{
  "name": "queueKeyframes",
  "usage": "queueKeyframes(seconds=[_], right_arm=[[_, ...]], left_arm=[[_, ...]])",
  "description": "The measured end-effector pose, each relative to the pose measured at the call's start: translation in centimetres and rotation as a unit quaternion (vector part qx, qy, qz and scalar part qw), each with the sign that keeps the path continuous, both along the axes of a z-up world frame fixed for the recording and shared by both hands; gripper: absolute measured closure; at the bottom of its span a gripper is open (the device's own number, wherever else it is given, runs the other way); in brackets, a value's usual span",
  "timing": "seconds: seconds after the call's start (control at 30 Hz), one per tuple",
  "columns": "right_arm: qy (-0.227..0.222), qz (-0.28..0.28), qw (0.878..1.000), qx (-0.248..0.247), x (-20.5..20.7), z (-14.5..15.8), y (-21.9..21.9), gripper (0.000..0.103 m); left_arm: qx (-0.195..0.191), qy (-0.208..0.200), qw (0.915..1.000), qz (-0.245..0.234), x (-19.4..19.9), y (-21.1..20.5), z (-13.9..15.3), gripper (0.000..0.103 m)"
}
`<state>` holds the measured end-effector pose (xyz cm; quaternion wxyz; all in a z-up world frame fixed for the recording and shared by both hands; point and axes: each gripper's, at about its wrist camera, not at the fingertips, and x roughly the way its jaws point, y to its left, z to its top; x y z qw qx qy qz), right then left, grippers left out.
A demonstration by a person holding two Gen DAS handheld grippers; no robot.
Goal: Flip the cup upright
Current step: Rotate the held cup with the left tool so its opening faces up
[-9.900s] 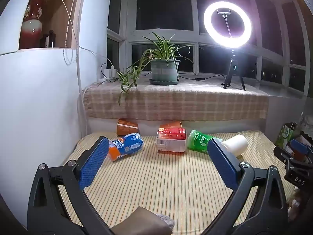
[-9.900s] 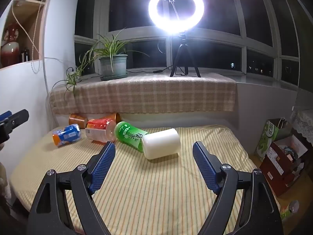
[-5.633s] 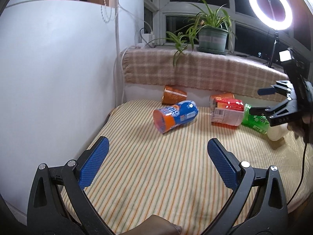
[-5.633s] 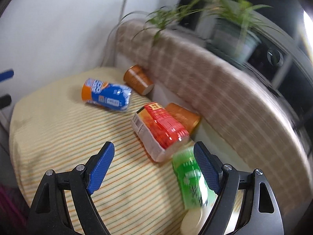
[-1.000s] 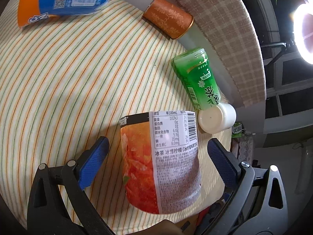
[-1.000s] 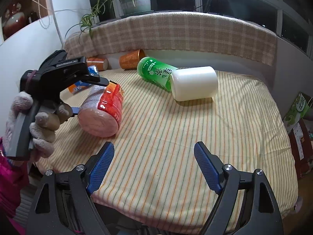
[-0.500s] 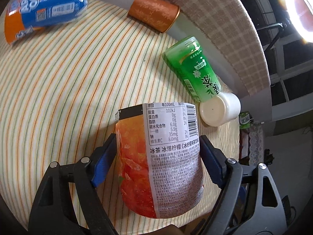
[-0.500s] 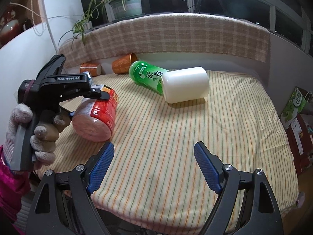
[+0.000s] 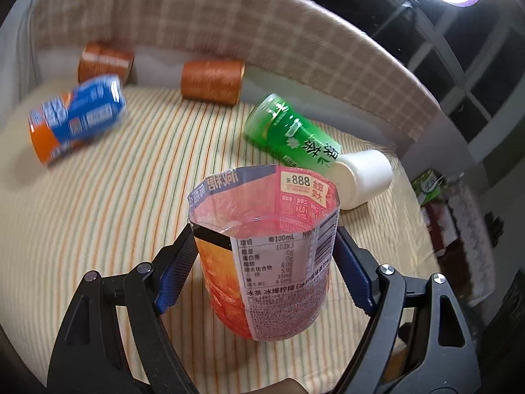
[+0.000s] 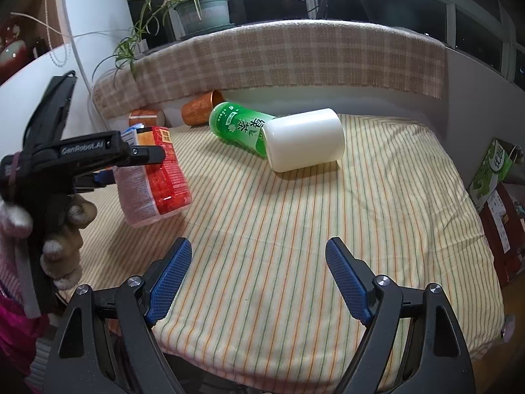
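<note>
My left gripper (image 9: 262, 279) is shut on a red and orange labelled plastic cup (image 9: 265, 262). The cup's open mouth faces up in the left wrist view. In the right wrist view the same cup (image 10: 157, 177) hangs tilted above the striped cloth, held by the left gripper (image 10: 131, 164). My right gripper (image 10: 259, 282) is open and empty over the near part of the striped table (image 10: 295, 229).
A green cup (image 10: 239, 128), a white cup (image 10: 305, 144) and two orange cups (image 10: 200, 106) lie on their sides near the back. A blue and orange cup (image 9: 75, 118) lies at the left. A checked ledge (image 10: 295, 59) bounds the back. Boxes (image 10: 498, 177) stand at the right.
My left gripper closed on the red cup, lifted it and turned it so its mouth faces up. The right gripper stayed open and nearly still.
</note>
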<state>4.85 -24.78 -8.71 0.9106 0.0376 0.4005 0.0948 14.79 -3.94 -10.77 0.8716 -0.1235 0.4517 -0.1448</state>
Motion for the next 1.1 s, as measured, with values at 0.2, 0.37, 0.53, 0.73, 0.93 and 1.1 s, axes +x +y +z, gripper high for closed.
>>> queueKeyframes(seconds=[0.2, 0.37, 0.53, 0.73, 0.93, 1.1], right_arm=[[-0.002, -0.002, 1.000, 0.001, -0.1, 0.0, 0.1, 0.019], [-0.014, -0.009, 1.000, -0.009, -0.4, 0.2, 0.2, 0.019], [-0.024, -0.016, 0.999, -0.018, -0.7, 0.4, 0.3, 0.019], [-0.038, -0.019, 0.999, -0.030, -1.0, 0.8, 0.6, 0.019], [-0.040, -0.018, 0.999, -0.027, -1.0, 0.9, 0.6, 0.019], [-0.040, -0.018, 0.999, -0.027, -1.1, 0.9, 0.6, 0.019]], left_arm=[[0.067, -0.073, 0.9948, -0.020, -1.4, -1.5, 1.0, 0.020], [0.107, -0.120, 0.9863, -0.037, -2.3, -2.6, 0.6, 0.020], [0.124, -0.155, 0.9788, -0.049, -2.6, -2.9, -0.1, 0.020], [0.136, -0.169, 0.9743, -0.060, -3.3, -3.0, -0.6, 0.020], [0.129, -0.155, 0.9776, -0.062, -3.4, -2.7, -1.2, 0.020], [0.126, -0.150, 0.9782, -0.070, -3.8, -2.7, -1.4, 0.020]])
